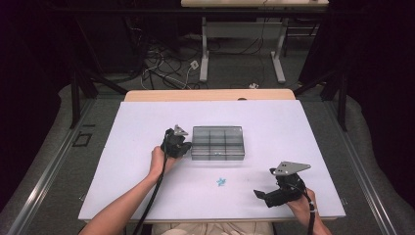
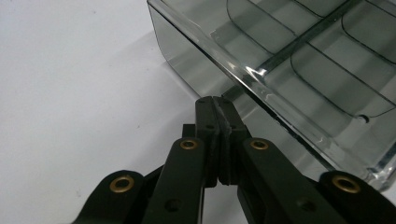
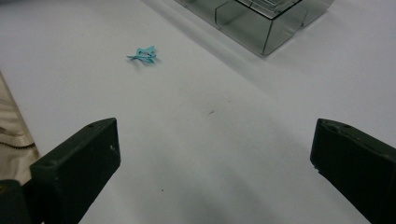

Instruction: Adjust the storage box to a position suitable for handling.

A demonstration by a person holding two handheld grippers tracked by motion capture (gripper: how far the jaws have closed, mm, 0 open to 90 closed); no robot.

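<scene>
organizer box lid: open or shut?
Shut. A clear lid lies flat over the box compartments, level with the rim. The left gripper, fingers together, sits at its edge.

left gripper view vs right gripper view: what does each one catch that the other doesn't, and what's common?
Left gripper view alone: its own left gripper, jaws pressed together with nothing between them, tips up against the side wall of the smoky transparent plastic compartment box, whose curved-bottom compartments are seen close up.

Right gripper view alone: its own right gripper, jaws standing wide apart over bare table, and the small turquoise crumpled scrap lying ahead of them, apart from the box.

Shared: the same compartment box, seen from different sides, and the white tabletop it rests on.
</scene>
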